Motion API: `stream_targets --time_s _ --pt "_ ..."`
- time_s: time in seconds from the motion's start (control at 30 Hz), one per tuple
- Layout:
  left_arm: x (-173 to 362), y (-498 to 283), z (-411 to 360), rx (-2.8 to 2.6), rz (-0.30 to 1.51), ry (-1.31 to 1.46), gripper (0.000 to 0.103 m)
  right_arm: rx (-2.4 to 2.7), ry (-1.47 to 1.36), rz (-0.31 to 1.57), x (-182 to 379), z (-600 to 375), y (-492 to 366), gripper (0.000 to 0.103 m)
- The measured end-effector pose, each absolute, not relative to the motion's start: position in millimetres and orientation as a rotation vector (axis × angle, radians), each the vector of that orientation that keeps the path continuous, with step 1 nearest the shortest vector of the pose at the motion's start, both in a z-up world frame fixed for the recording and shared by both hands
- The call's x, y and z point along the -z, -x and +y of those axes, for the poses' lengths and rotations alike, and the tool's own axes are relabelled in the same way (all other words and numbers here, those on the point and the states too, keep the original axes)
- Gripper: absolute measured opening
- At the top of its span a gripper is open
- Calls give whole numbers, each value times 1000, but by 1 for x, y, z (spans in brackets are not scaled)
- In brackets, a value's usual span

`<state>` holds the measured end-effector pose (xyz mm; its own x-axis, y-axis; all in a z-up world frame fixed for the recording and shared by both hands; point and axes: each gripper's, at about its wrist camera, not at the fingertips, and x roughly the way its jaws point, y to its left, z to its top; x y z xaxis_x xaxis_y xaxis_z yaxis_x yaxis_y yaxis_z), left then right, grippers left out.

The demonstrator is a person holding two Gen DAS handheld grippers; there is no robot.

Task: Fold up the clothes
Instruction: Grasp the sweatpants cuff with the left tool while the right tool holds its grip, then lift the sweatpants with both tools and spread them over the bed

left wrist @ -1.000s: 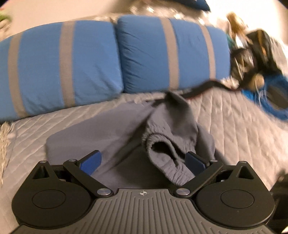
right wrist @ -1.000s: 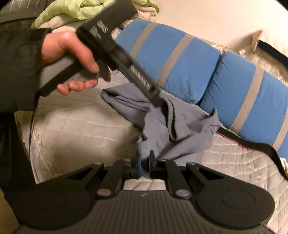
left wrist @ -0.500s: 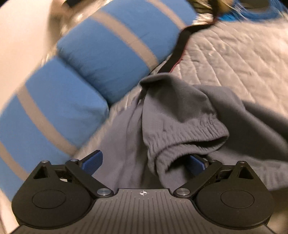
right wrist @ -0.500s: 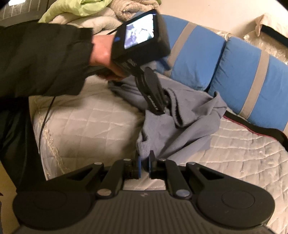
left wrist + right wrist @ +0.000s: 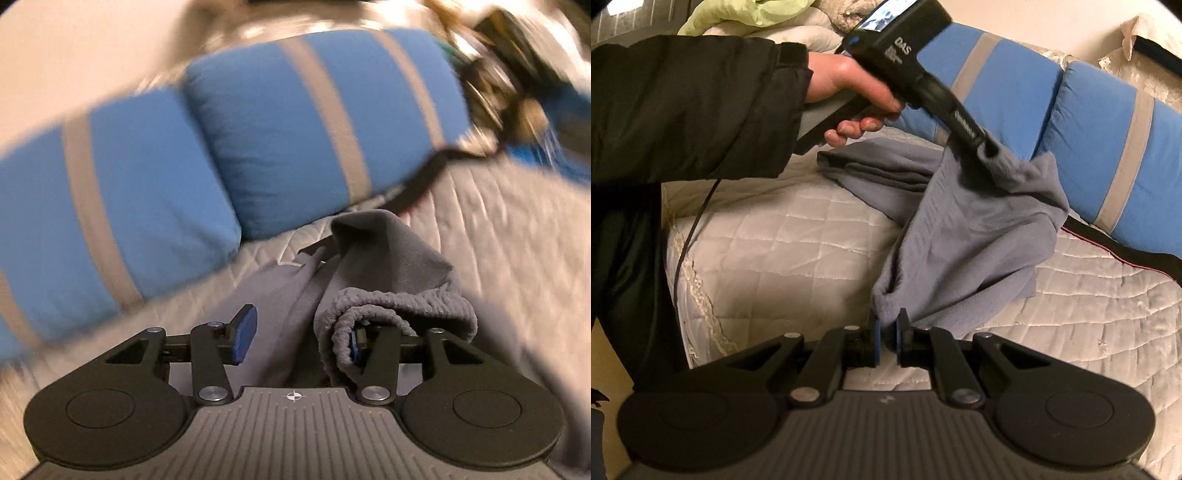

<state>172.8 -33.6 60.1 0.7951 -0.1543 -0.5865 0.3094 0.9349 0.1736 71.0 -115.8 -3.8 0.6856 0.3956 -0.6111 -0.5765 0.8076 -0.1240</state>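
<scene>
**Grey sweatpants lifted off the bed by both grippers**

The grey sweatpants [image 5: 964, 236] hang as a slack, creased sheet of fleece between the two grippers, partly raised off the white quilted bed [image 5: 768, 258]. One folded part still lies flat on the quilt towards the head edge, just in front of the blue striped pillows [image 5: 288, 122].

The right gripper [image 5: 887, 334] is clamped on a bunched corner of the fabric near the foot edge, its blue pads pressed against the cloth.

The left gripper [image 5: 301, 332] has just been closing. The ribbed elastic cuff [image 5: 373, 306] is draped over its right finger, while the left blue pad [image 5: 243, 334] stands clear of the cloth; the picture is blurred, so the grip looks incomplete. A hand [image 5: 849, 88] in a black sleeve holds that gripper's handle above the bed.
</scene>
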Motion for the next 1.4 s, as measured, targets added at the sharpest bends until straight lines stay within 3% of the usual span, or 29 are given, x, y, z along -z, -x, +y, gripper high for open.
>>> stream_targets --time_s 0.17,0.57,0.6,0.67,0.7,0.77,0.9,1.33,1.37,1.4 --pt "-56 -196 8 157 742 18 47 -552 321 612 5 -116 -71 8" --pt "-52 -200 55 184 733 507 47 -555 353 625 10 -113 -69 2" --pt "-52 -201 56 181 740 510 48 -553 365 612 10 -112 -68 4" --pt "-52 -200 53 160 742 468 48 -547 392 584 9 -109 -65 17" --pt "-51 -200 52 158 745 460 49 -542 415 561 8 -107 -63 34" --pt "-52 -200 51 160 750 455 53 -540 473 515 9 -102 -59 46" --pt "-53 -200 51 159 751 464 57 -532 655 405 21 -87 -50 55" --pt "-35 -214 78 131 811 657 58 -482 1165 111 61 -36 -46 50" --pt "-32 -215 81 130 814 679 58 -489 1180 111 63 -36 -46 44" --pt "-30 -215 83 131 813 696 58 -496 1189 121 63 -36 -47 30"
